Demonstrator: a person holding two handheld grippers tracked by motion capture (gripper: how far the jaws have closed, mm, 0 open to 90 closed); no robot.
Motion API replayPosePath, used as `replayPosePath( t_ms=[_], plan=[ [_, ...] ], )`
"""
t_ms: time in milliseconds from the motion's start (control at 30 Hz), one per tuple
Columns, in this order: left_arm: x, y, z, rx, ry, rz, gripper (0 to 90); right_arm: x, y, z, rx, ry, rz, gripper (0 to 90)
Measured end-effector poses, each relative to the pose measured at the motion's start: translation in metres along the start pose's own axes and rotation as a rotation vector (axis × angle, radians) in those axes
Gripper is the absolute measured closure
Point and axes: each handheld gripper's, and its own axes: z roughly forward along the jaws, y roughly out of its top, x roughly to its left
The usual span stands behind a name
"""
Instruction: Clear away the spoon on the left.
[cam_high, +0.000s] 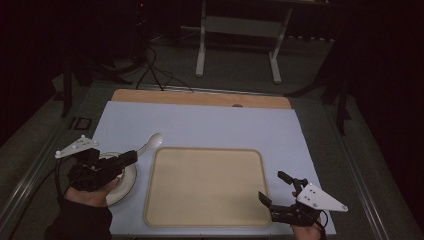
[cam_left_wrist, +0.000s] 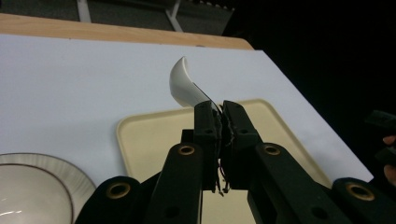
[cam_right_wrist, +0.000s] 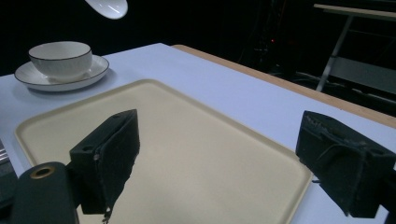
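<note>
1. Left gripper (cam_high: 131, 157): jaws closing on a white spoon (cam_high: 151, 142) by its handle, lifting it clear of the mat, bowl end pointing away, above the tray's (cam_high: 206, 186) left rim.
2. Right gripper (cam_high: 275, 188): jaws standing wide apart, holding nothing, hovering at the tray's right edge.
3. Bowl (cam_right_wrist: 60, 58): sitting on a saucer (cam_right_wrist: 60, 75) left of the tray.
4. Surface: white mat (cam_high: 210, 127) covering a wooden table (cam_high: 200, 97); dark room behind.

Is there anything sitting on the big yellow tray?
No, the tray is bare, while the bowl sits on its saucer off to the side on the table.
</note>
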Motion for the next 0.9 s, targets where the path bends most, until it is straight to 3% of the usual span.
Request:
replayPosePath(
  t_ms=[167,233,400,800,900],
  plan=[
    [-0.009,-0.001,0.008,-0.019,-0.011,0.006,86.2,-0.001,0.0,-0.001,-0.009,0.004,0.005,13.6],
    [-0.014,-0.002,0.012,-0.016,-0.004,0.032,86.2,-0.001,0.0,-0.001,-0.004,0.001,0.003,13.7],
    [-0.017,-0.006,0.021,-0.024,-0.018,0.022,86.2,-0.002,0.0,-0.001,-0.005,0.001,0.006,13.7],
    [-0.033,-0.019,0.039,-0.056,-0.023,0.048,86.2,-0.002,0.0,-0.002,-0.012,-0.003,0.006,13.7],
    [-0.037,-0.022,0.045,-0.064,-0.037,0.033,86.2,-0.002,0.0,-0.001,-0.007,-0.001,0.005,13.7]
  ],
)
